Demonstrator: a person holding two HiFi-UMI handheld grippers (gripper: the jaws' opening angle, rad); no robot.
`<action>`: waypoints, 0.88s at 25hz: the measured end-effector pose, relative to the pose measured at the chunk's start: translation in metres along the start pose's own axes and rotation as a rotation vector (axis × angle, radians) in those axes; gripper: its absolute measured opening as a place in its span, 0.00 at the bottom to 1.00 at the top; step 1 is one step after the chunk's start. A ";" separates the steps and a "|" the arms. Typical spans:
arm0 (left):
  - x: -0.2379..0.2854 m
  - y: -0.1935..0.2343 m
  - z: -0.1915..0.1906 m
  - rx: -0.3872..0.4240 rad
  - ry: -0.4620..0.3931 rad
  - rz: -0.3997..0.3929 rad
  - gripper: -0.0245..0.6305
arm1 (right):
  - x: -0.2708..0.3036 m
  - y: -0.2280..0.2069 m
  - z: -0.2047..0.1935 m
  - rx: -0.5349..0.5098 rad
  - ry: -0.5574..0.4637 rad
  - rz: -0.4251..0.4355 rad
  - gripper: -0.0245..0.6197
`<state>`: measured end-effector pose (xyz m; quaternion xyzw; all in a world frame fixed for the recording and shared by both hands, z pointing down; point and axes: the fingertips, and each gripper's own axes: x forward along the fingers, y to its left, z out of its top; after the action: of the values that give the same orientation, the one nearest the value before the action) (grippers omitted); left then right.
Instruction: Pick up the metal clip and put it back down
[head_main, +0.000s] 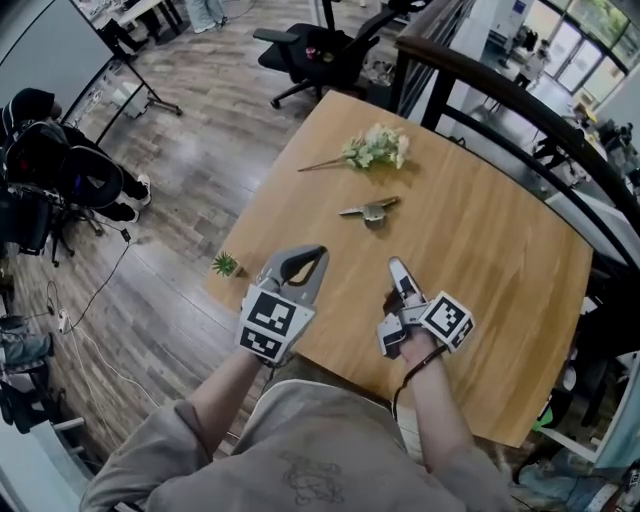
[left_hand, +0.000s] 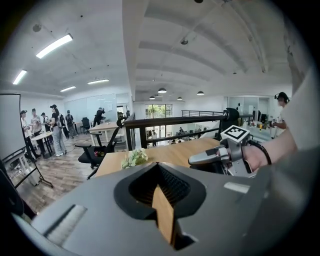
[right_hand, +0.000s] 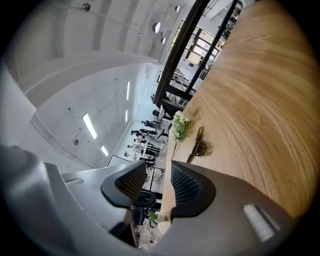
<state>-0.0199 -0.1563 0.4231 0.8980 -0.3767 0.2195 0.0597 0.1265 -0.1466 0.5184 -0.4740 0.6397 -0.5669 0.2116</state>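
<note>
The metal clip (head_main: 370, 209) lay on the wooden table (head_main: 500, 300), probably light, stiff and slippery; its thicker middle seemed the safest hold. The left gripper (head_main: 316, 254) was pressed together and empty, and the right gripper (head_main: 396, 266) was slightly spread.

The table (head_main: 500, 300) is pale honey wood with fine grain. Ahead of the jaws lies a silvery-grey metal clip (head_main: 370, 209), and beyond it cream and pale-green flowers (head_main: 376, 147). The left gripper (head_main: 312, 252) and right gripper (head_main: 396, 264) are grey with black-and-white square markers.
</note>
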 end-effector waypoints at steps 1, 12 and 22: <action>0.004 0.001 0.000 0.004 0.006 0.000 0.04 | 0.003 -0.003 0.002 0.016 -0.001 -0.011 0.30; 0.047 0.020 -0.021 -0.012 0.060 -0.026 0.04 | 0.051 -0.028 0.014 0.135 -0.023 -0.009 0.30; 0.087 0.058 -0.050 -0.051 0.105 -0.058 0.04 | 0.122 -0.072 0.025 0.251 -0.049 -0.079 0.30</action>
<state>-0.0241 -0.2405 0.5028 0.8940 -0.3522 0.2549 0.1086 0.1170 -0.2560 0.6110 -0.4823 0.5393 -0.6386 0.2620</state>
